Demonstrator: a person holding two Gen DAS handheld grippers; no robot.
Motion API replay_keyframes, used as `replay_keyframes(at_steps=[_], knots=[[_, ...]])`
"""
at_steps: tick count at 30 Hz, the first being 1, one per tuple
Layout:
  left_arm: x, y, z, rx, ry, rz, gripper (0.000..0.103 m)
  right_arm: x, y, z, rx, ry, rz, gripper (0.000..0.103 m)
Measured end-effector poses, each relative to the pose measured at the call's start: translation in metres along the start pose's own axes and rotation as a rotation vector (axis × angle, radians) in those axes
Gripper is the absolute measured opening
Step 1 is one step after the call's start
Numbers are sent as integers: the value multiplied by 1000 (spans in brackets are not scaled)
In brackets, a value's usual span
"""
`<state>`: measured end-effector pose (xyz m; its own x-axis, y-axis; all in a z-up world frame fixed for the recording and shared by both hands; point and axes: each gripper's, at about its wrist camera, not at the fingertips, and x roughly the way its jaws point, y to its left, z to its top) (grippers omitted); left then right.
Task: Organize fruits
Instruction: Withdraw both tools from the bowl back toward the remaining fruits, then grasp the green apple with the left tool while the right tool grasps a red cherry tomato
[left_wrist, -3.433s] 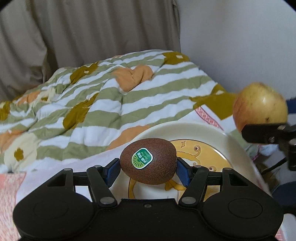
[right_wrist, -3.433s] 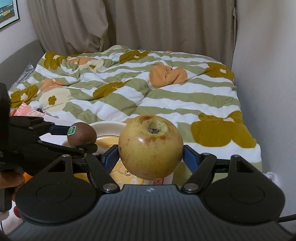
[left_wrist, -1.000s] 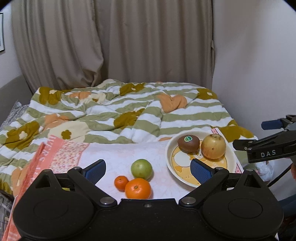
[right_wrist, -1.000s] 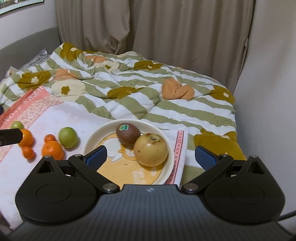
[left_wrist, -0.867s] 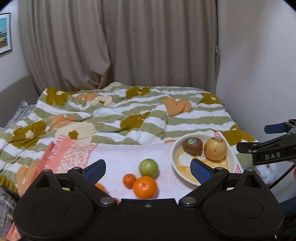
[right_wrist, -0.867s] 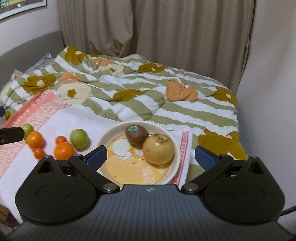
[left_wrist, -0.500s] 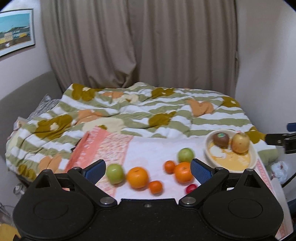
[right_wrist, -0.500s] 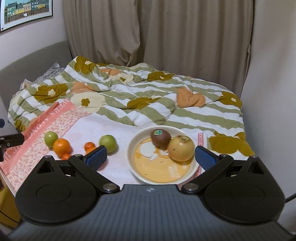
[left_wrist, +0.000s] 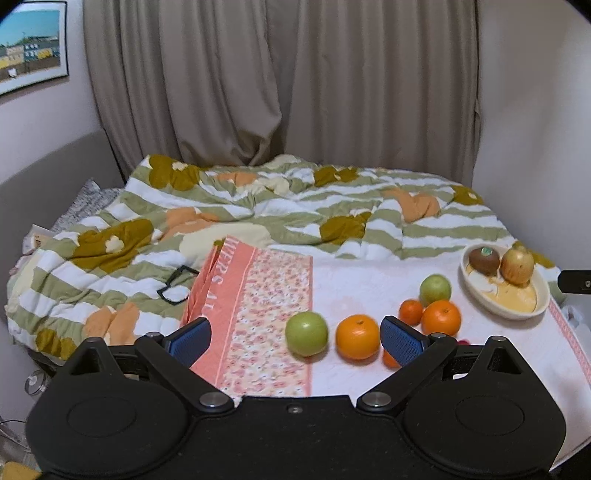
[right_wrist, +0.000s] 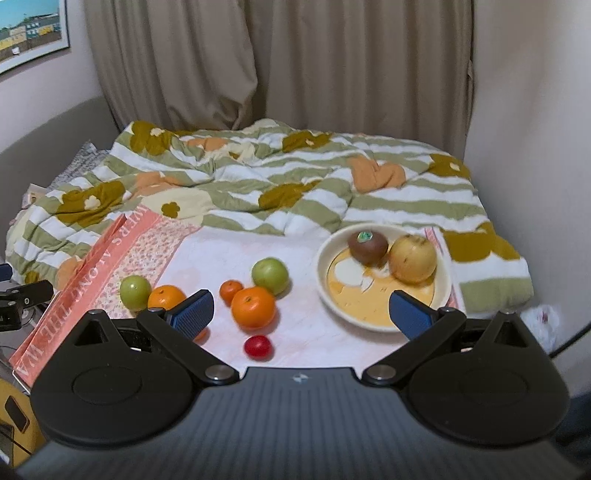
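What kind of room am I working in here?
Most likely a bedroom: a rumpled green-and-white striped floral quilt covers a bed, beige floor-length curtains hang behind it, and a framed landscape picture is on the wall.

Your left gripper (left_wrist: 295, 338) held level, jaws spread wide, nothing between them, your right gripper (right_wrist: 301, 312) alongside, likewise wide apart and empty

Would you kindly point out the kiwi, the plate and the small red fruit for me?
kiwi (right_wrist: 367, 246), right wrist view, on its brown side below the sticker.
plate (right_wrist: 369, 322), right wrist view, on its cream near rim.
small red fruit (right_wrist: 257, 346), right wrist view, on its middle.
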<state>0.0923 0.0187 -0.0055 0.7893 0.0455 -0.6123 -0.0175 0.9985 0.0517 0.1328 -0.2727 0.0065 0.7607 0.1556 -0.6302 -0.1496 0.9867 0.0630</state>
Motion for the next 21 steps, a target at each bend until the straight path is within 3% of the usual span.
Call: replay_keyframes(at_steps=[11, 21], knots=[[67, 54, -9, -9, 123, -152, 99, 29, 51, -28, 88, 86, -138, 103], [124, 69, -8, -6, 215, -229, 98, 78, 67, -51, 139, 162, -203, 103]])
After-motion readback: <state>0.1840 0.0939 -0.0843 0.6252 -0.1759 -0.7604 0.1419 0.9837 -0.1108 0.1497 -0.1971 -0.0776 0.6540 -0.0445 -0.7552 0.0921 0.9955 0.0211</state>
